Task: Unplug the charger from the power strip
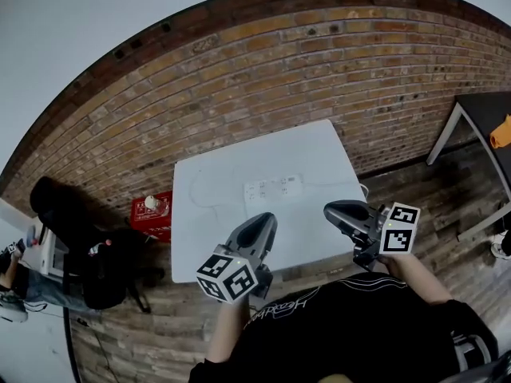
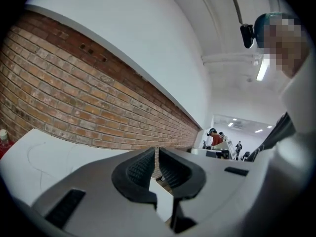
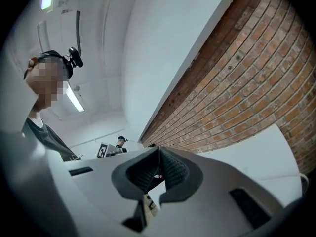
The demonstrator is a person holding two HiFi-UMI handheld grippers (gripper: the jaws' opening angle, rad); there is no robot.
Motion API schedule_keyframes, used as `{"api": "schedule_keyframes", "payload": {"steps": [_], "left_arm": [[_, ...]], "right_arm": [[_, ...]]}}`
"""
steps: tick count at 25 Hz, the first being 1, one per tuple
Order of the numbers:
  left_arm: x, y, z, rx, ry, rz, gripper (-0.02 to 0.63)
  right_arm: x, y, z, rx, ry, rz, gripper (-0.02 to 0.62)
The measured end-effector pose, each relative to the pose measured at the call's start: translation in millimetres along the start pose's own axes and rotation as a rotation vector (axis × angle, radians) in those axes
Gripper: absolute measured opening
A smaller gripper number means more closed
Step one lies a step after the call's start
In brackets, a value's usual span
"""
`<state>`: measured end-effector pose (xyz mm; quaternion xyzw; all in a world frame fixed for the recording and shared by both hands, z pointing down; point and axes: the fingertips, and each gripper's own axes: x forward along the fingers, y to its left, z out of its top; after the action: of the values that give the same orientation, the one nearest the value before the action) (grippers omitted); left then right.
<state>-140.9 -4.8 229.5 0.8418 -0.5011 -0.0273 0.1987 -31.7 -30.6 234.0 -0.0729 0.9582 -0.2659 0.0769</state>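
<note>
Approach stage: left gripper [image 1: 263,219] and right gripper [image 1: 332,211] hover short of the power strip [image 1: 274,188], fingers closed, empty; opening likely comes next.

Power strip [image 1: 274,188]: sockets and any plug are too small to tell. Surface [image 1: 311,150]: near edge partly hidden behind the left hand-held gripper [image 1: 266,219] and the right hand-held gripper [image 1: 330,210]. Dark table [image 1: 489,112]: cut off by the right picture edge.

Left claw [image 2: 157,166] closed, empty; brick wall [image 2: 74,102] and white table [image 2: 44,157] beyond.
</note>
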Motion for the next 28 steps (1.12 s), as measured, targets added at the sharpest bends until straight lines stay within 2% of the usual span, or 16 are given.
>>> {"api": "schedule_keyframes", "payload": {"steps": [5, 8, 12, 15, 18, 21, 26, 28], "left_arm": [[25.0, 33.8, -8.3, -0.002, 0.041, 0.005, 0.009], [40.0, 49.3, -21.7, -0.007, 0.075, -0.003, 0.009], [57.3, 72.8, -45.5, -0.015, 0.118, 0.031, 0.009], [68.9, 90.2, -59.0, -0.027, 0.147, 0.062, 0.009], [77.2, 104.9, -69.1, -0.019, 0.184, 0.108, 0.011], [82.6, 116.9, -77.5, -0.049, 0.219, 0.133, 0.011], [93.8, 141.7, -91.7, -0.099, 0.258, 0.162, 0.011], [96.3, 149.0, -98.7, -0.122, 0.268, 0.173, 0.011]], "right_arm": [[6.6, -33.3, 4.5, 0.016, -0.027, -0.036, -0.002], [8.4, -54.2, -6.8, 0.030, 0.005, -0.069, -0.002], [7.5, -84.2, -25.9, 0.051, 0.059, -0.113, 0.000], [10.9, -105.6, -34.5, 0.029, 0.092, -0.133, 0.000], [16.9, -125.8, -40.8, 0.020, 0.123, -0.137, 0.000], [28.2, -148.5, -42.7, 0.041, 0.144, -0.131, 0.000], [59.0, -188.2, -55.2, -0.034, 0.245, -0.151, 0.006], [70.8, -199.2, -65.6, -0.076, 0.308, -0.158, 0.056]]}}
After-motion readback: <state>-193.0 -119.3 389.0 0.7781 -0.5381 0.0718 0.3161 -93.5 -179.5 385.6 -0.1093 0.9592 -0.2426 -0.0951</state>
